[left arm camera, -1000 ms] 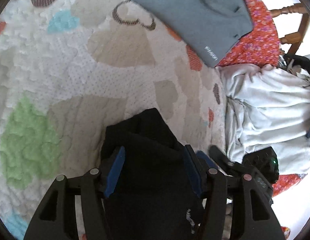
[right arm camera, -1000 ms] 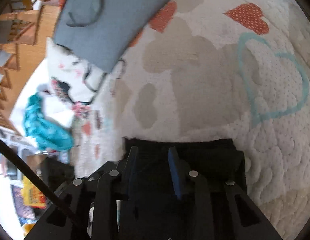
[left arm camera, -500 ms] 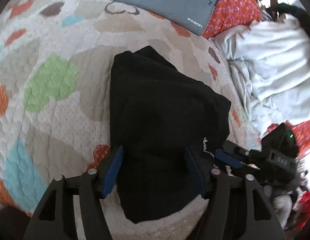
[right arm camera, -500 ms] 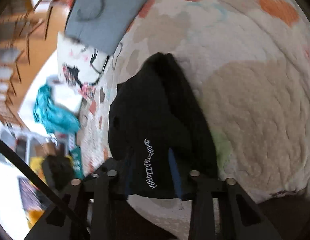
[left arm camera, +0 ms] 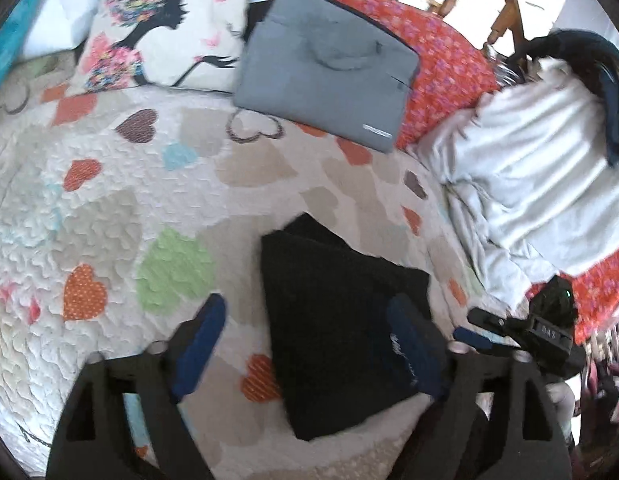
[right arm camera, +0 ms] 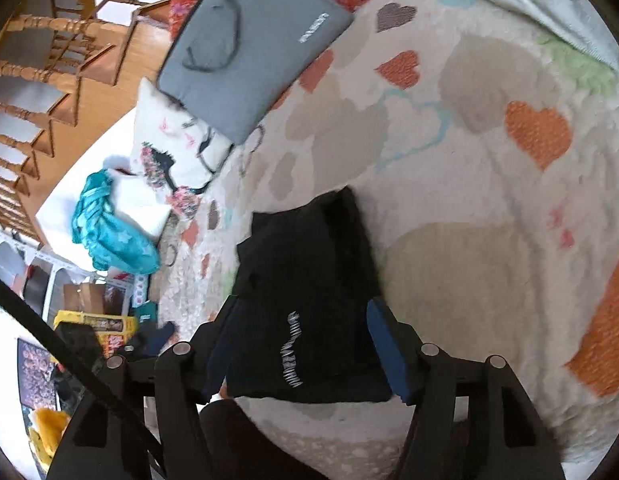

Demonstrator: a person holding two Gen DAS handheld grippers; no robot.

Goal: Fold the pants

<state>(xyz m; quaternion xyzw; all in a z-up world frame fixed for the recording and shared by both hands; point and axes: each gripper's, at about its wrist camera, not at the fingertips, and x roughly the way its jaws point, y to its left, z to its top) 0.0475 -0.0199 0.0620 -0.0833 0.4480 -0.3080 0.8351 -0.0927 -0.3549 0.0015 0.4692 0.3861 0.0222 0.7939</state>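
Black pants point(left arm camera: 341, 320) now lie folded at lower centre, released by both spread grippers, left gripper point(left arm camera: 309, 344) and right gripper point(right arm camera: 305, 348) — folding looks finished.

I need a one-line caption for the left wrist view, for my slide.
Open left hand-held gripper above folded black pants lying on a heart-patterned quilt.

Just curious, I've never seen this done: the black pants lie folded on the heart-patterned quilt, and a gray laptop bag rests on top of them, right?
Not quite. The gray laptop bag lies apart from the black pants, farther up the quilt against the red cushion, as the left wrist view shows. The pants do lie folded on the quilt.
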